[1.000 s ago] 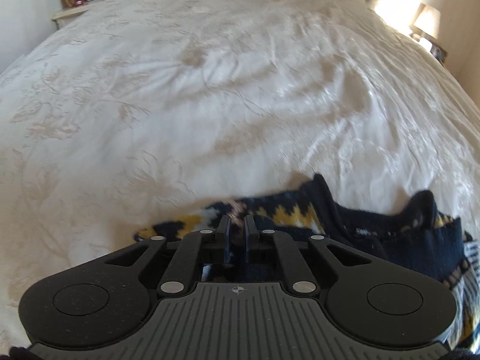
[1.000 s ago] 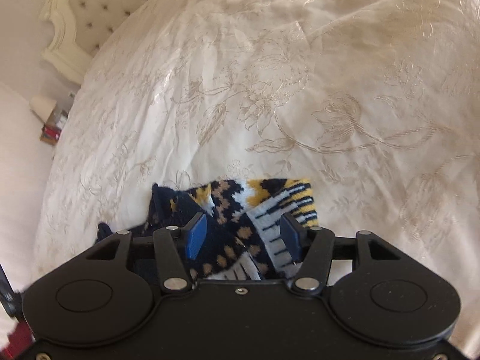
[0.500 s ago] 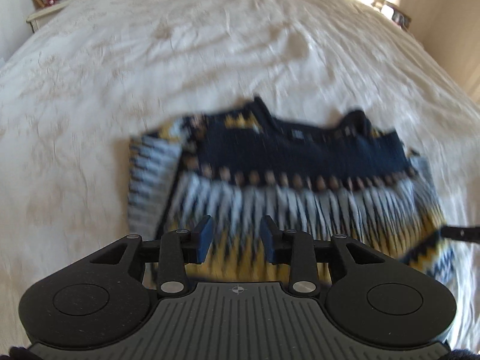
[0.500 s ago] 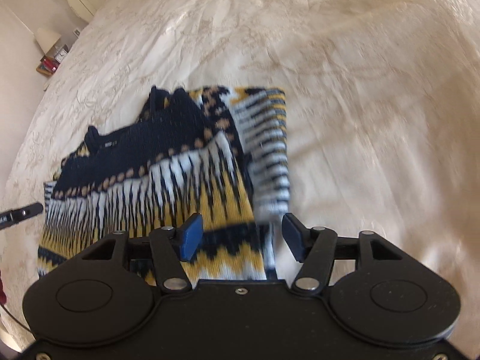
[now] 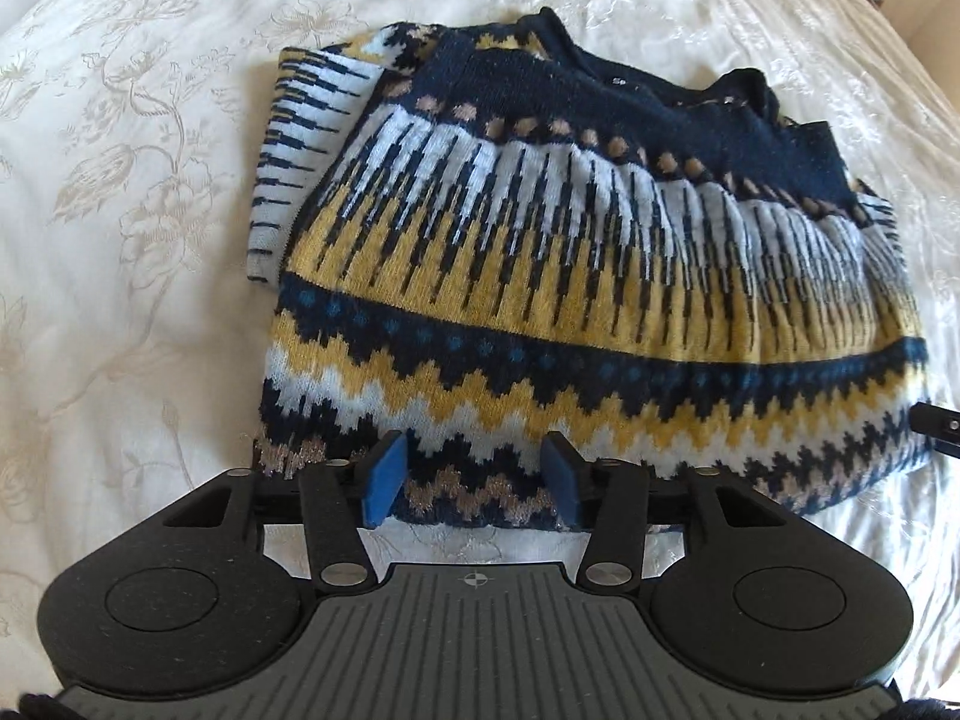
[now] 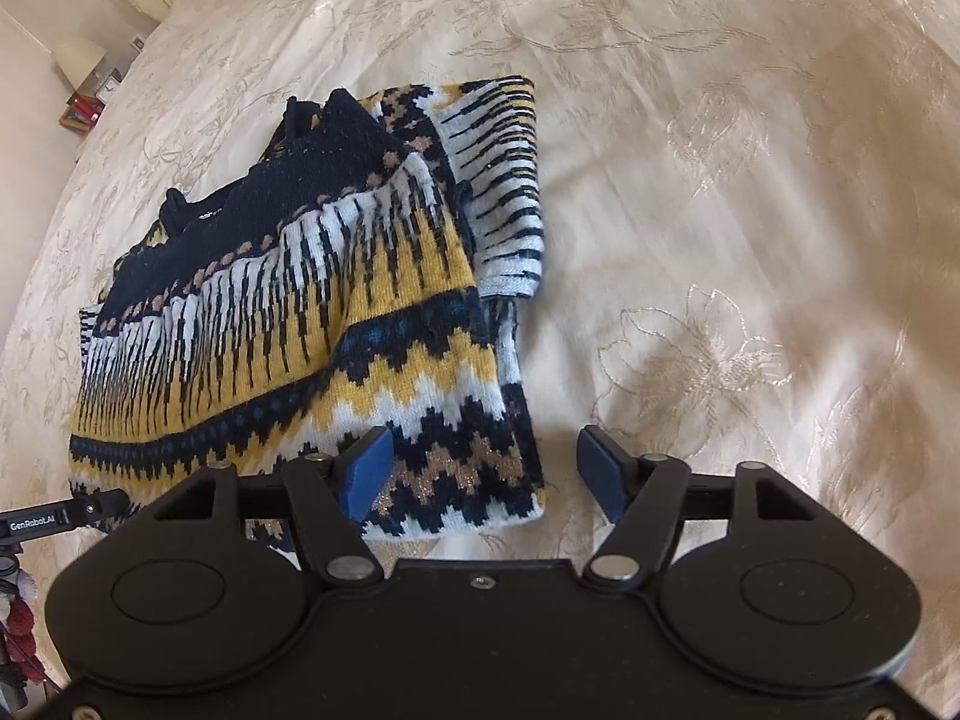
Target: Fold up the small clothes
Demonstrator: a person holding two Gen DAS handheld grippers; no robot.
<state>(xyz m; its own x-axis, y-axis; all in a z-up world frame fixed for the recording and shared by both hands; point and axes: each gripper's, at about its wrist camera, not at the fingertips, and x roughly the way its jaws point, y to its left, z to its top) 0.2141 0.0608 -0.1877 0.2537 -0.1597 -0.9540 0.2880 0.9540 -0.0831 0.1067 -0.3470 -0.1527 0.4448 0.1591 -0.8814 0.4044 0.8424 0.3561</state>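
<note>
the patterned knit sweater (image 5: pixel 576 276) lies folded on the bed, navy collar band at the far side, white and yellow spiked bands across the middle, zigzag hem nearest both cameras. one striped sleeve (image 5: pixel 306 144) is tucked along its edge and shows past the body at the left of the left wrist view. the bedspread (image 5: pixel 120 180) is cream with an embroidered floral pattern. the left gripper (image 5: pixel 474 480) is spread wide with nothing between its blue pads, held just over the hem. the right gripper (image 6: pixel 486 474) is likewise wide apart and holds nothing; its left pad sits over the hem corner, its right pad over bare bedspread. whether either pad touches the knit cannot be judged. a lamp (image 6: pixel 78 60) stands at the bedside.
</note>
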